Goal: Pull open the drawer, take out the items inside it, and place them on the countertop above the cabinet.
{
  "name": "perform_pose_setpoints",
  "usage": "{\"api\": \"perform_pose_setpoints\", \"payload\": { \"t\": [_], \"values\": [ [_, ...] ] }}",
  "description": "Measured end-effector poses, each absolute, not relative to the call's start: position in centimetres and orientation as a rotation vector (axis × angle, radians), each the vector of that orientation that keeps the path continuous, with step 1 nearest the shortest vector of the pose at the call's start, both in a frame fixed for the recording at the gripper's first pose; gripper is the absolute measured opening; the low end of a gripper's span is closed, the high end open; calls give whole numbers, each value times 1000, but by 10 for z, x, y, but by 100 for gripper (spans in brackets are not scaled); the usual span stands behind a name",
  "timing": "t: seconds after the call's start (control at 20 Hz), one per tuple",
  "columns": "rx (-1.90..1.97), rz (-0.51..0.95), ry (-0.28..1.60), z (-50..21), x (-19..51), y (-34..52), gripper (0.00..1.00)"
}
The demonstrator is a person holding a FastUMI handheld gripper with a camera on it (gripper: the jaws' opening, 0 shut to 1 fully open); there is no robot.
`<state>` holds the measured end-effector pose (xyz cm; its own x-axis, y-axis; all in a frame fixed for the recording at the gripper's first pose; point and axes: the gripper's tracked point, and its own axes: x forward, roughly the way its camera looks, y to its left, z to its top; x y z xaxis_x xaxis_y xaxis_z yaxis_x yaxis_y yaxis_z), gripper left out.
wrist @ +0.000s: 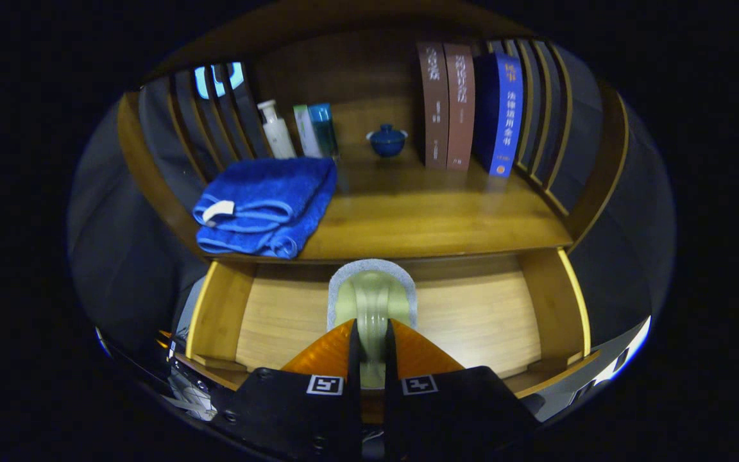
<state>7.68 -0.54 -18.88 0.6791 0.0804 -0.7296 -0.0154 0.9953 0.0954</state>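
The wooden drawer (222, 308) stands pulled open below the countertop (421, 224). My gripper (371, 337) is shut on a pale green item with a grey speckled edge (373, 292). Both fingers press on its narrow green middle. The item hangs over the drawer's middle and its far end reaches up to the countertop's front edge. The drawer's light wood floor (472, 314) shows bare on both sides of the item. What lies under the item and my fingers is hidden.
On the countertop a folded blue towel (263, 205) lies at the left front. Behind it stand a white bottle (276, 131) and two tubes (317, 131). A small blue lidded cup (387, 140) sits at the back, with three upright books (469, 106) to its right. Slatted sides close the shelf.
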Motion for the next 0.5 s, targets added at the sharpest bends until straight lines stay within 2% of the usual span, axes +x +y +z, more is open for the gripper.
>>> {"api": "perform_pose_setpoints", "payload": {
  "t": [0.25,0.5],
  "values": [
    [110,63,714,-141,128,-6,18],
    [106,50,712,-133,205,-9,18]
  ]
}}
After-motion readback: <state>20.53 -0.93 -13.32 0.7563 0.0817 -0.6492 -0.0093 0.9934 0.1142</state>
